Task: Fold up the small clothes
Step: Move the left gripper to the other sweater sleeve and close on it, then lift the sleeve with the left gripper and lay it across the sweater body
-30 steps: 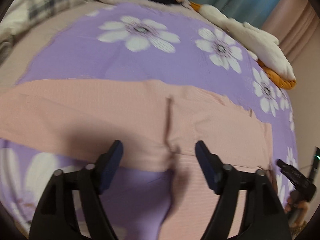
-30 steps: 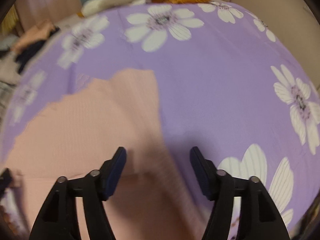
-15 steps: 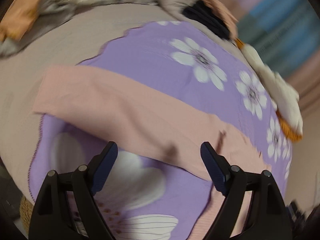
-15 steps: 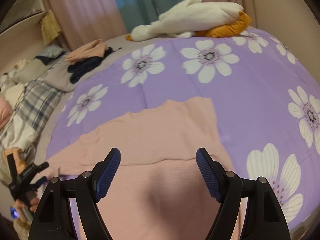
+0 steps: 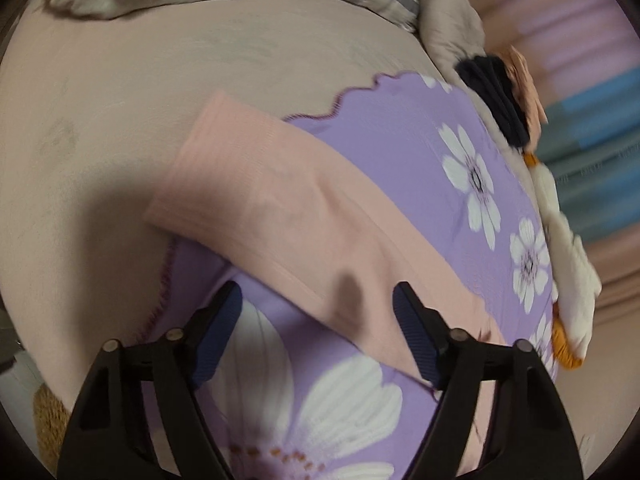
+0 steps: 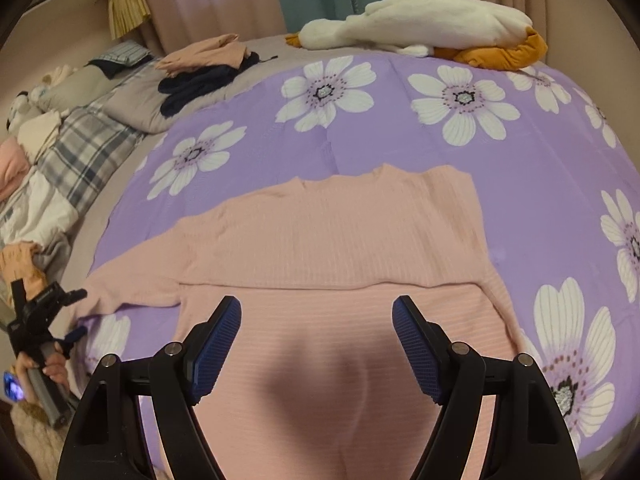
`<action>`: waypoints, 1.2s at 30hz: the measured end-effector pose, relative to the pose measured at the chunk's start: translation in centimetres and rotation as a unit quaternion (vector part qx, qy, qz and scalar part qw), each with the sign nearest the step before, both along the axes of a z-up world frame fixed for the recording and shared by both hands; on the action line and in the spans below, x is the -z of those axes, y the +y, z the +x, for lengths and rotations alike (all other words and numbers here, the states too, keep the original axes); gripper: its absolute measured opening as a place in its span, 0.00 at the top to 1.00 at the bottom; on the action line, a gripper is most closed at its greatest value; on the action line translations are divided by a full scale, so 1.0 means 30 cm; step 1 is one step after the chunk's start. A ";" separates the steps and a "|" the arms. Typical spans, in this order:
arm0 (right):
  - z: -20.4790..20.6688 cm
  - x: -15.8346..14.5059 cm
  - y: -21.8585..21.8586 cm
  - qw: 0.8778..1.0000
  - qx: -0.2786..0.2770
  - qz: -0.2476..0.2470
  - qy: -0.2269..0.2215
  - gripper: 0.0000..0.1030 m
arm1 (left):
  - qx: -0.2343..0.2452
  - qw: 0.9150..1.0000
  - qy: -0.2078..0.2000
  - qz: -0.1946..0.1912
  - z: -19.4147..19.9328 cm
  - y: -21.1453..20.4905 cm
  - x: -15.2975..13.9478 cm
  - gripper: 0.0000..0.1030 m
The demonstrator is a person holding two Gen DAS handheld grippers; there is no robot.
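- Far left of the right wrist view, a person's hand (image 6: 50, 368) is gripping the left gripper (image 6: 60, 312), which shows there small at the bed's edge, just beside the tip of the pink sleeve.
- In its own view the left gripper (image 5: 318, 322) is hanging over the pink top's (image 5: 288, 216) outstretched sleeve; its jaws are standing well apart and have just been closing in a little, with nothing between the pads. The sleeve's lower edge is passing under the gap, no pad pressing on it.
- The sleeve's cuff end is reaching off the purple flowered blanket (image 5: 400, 140) onto the beige sheet (image 5: 120, 80).
- Moving to the middle: the pink top (image 6: 340, 232) is lying flat on the purple flowered blanket (image 6: 380, 132), neckline toward the far side, one sleeve stretching out left, the right side folded in over the body.
- The right gripper (image 6: 317, 338) is hovering above the top's lower body, jaws spread wide, empty, casting a shadow on the fabric.
- Beyond, a folded pile of pink and dark navy clothes (image 6: 204, 68) is sitting on a grey pillow.
- Far right, a white and orange plush toy (image 6: 432, 24) is lying along the blanket's far edge.
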State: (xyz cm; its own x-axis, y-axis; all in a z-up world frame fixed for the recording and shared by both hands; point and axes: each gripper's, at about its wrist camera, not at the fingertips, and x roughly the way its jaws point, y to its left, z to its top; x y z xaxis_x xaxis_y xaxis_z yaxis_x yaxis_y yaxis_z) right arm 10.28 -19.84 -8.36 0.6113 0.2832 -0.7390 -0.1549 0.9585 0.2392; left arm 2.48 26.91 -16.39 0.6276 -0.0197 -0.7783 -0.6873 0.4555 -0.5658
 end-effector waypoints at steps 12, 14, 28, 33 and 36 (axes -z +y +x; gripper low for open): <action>0.003 0.035 0.010 0.999 0.013 -0.005 0.030 0.25 | -0.043 0.994 -0.081 -0.054 0.015 0.122 0.024 0.44; 0.005 0.045 0.007 0.999 0.016 -0.001 0.038 0.25 | -0.049 0.996 -0.063 -0.044 0.027 0.134 0.024 0.58; 0.009 0.041 -0.017 0.999 0.023 0.015 0.040 0.25 | -0.025 0.994 -0.096 0.042 0.094 0.045 -0.136 0.97; 0.004 0.041 -0.026 0.999 0.027 0.019 0.037 0.25 | 0.021 0.990 -0.126 0.062 0.156 -0.047 -0.235 0.97; 0.005 0.042 -0.037 0.999 0.025 0.027 0.039 0.25 | 0.046 0.987 -0.138 0.072 0.195 -0.107 -0.281 0.97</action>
State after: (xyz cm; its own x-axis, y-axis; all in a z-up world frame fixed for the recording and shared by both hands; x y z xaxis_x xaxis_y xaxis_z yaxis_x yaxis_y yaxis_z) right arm 10.42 -20.95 -9.62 0.5667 0.2957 -0.7690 -0.0868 0.9496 0.3011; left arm 8.34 23.70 -7.97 0.8172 0.0123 -0.5762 -0.4677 0.5985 -0.6504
